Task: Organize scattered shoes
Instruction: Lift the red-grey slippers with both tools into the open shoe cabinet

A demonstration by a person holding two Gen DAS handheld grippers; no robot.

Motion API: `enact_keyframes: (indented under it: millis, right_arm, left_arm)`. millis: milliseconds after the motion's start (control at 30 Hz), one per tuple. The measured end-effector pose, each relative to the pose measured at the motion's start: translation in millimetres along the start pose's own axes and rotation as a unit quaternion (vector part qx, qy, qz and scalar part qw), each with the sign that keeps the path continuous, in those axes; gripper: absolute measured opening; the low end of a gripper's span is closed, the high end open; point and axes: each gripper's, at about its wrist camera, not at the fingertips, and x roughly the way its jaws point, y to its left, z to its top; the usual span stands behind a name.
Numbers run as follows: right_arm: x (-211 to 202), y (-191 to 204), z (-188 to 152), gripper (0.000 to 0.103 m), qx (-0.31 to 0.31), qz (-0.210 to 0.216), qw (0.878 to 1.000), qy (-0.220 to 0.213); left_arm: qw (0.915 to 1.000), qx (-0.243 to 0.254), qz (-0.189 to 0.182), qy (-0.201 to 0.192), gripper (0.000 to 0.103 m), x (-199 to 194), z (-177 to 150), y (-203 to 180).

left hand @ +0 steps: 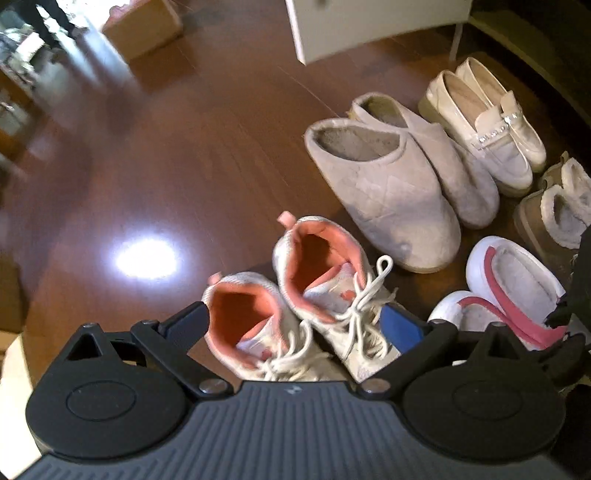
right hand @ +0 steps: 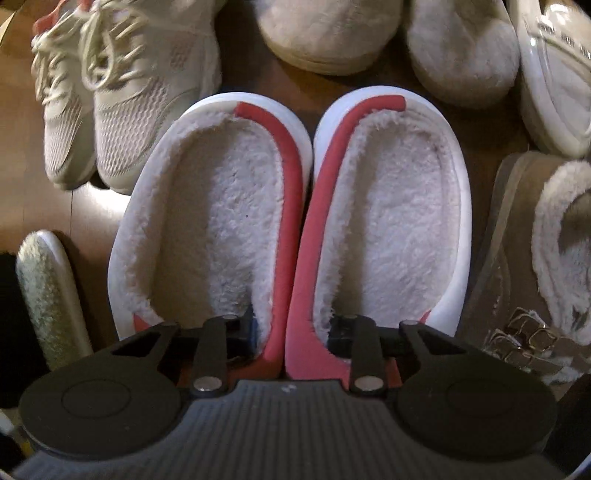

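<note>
A pair of white lace-up sneakers [left hand: 295, 295] with pink lining stands side by side on the dark wood floor. My left gripper [left hand: 295, 321] hovers over their heels with its jaws wide open, one finger outside each shoe; I see no pad pressing. To their right lies a pair of white fleece-lined slippers [right hand: 295, 206] with red trim, also seen as slippers [left hand: 517, 280]. My right gripper [right hand: 293, 328] has one finger inside each slipper and pinches the two red inner walls together. The sneakers [right hand: 122, 103] sit just left of the slippers' far ends.
Behind stand grey quilted slippers [left hand: 388, 184], cream loafers [left hand: 487, 122] and tan fur-lined shoes [left hand: 554, 210], all in pairs. A white cabinet [left hand: 369, 26] and a cardboard box [left hand: 144, 26] are further back. A glittery white shoe [right hand: 48, 295] lies left of the slippers.
</note>
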Motion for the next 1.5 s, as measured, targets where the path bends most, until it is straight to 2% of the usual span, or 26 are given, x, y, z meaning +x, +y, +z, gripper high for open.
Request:
enact_keyframes:
  millis: [133, 200, 333, 400, 433, 467, 500, 533, 600, 633, 700, 833, 900, 967, 1100, 1167, 1233, 1300, 1400, 1500]
  right_arm:
    - [-15.6, -2.5, -7.3, 0.025, 0.054, 0.013, 0.998, -0.003]
    - [-35.1, -2.9, -10.2, 0.024, 0.088, 0.029, 0.996, -0.016]
    - [-107.4, -11.7, -25.4, 0.024, 0.211, 0.075, 0.972, -0.072]
    - [-151.4, -17.4, -38.2, 0.024, 0.271, 0.089, 0.954, -0.097]
    - [-181.9, -21.0, -48.0, 0.024, 0.305, 0.097, 0.941, -0.112]
    - [-209.0, -24.3, -56.7, 0.024, 0.332, 0.104, 0.929, -0.125]
    - [-232.4, -27.2, -64.3, 0.024, 0.351, 0.109, 0.920, -0.135]
    - [-262.3, -31.3, -73.8, 0.024, 0.374, 0.115, 0.908, -0.148]
    - [-334.7, -43.1, -97.4, 0.024, 0.419, 0.128, 0.880, -0.184]
    - [-361.7, -48.7, -106.1, 0.024, 0.433, 0.132, 0.869, -0.199]
    - [-412.0, -59.9, -125.2, 0.025, 0.459, 0.138, 0.848, -0.226]
    - [-518.0, -88.3, -163.8, 0.025, 0.502, 0.139, 0.804, -0.287]
    - [-553.2, -100.6, -174.4, 0.025, 0.514, 0.131, 0.788, -0.312]
    - [-592.9, -119.2, -185.8, 0.025, 0.531, 0.107, 0.767, -0.345]
    - [-626.4, -144.7, -189.8, 0.025, 0.559, 0.050, 0.740, -0.371]
    - [-638.6, -158.5, -189.0, 0.025, 0.574, 0.000, 0.726, -0.378]
    - [-642.9, -167.7, -184.8, 0.025, 0.584, -0.040, 0.719, -0.376]
    - [-641.2, -179.1, -177.9, 0.025, 0.598, -0.078, 0.707, -0.370]
    - [-619.4, -190.8, -173.3, 0.024, 0.612, -0.097, 0.697, -0.361]
    - [-621.7, -187.8, -165.6, 0.024, 0.620, -0.126, 0.691, -0.348]
  left_arm:
    - [0.9994, -0.025, 0.019, -0.012, 0.096, -7.8, 6.4, 12.3]
    - [0.9978, -0.034, 0.050, -0.026, 0.096, -28.1, 3.9, 17.6]
    - [0.9963, -0.027, 0.072, -0.037, 0.096, -95.5, -7.9, 17.5]
    - [0.9969, -0.002, 0.071, -0.033, 0.096, -135.1, -12.7, 11.7]
    - [0.9970, 0.003, 0.071, -0.033, 0.096, -139.9, -12.1, 9.9]
    - [0.9970, 0.021, 0.067, -0.033, 0.096, -157.6, -11.4, 4.7]
    - [0.9958, 0.064, 0.053, -0.039, 0.096, -194.0, -7.5, -6.9]
    - [0.9953, 0.071, 0.051, -0.041, 0.096, -199.9, -5.6, -9.3]
    - [0.9916, 0.114, 0.033, -0.053, 0.097, -236.0, 6.1, -23.0]
    - [0.9872, 0.144, 0.017, -0.066, 0.097, -264.5, 21.3, -35.0]
    - [0.9815, 0.172, 0.003, -0.085, 0.097, -294.2, 43.0, -48.9]
    - [0.9717, 0.197, -0.023, -0.129, 0.099, -327.9, 90.0, -77.1]
    - [0.9688, 0.200, -0.034, -0.142, 0.099, -332.0, 103.3, -88.3]
    - [0.9602, 0.215, -0.064, -0.167, 0.099, -328.7, 134.3, -112.8]
    - [0.9407, 0.258, -0.106, -0.193, 0.099, -314.8, 166.9, -145.5]
    - [0.9226, 0.291, -0.144, -0.208, 0.099, -300.0, 189.6, -168.1]
    - [0.9104, 0.310, -0.172, -0.214, 0.099, -285.6, 204.9, -180.4]
    - [0.8914, 0.336, -0.204, -0.225, 0.099, -259.7, 228.5, -196.4]
    - [0.8886, 0.336, -0.238, -0.202, 0.099, -229.6, 254.4, -218.1]
    - [0.8816, 0.327, -0.275, -0.201, 0.099, -214.8, 262.3, -228.1]
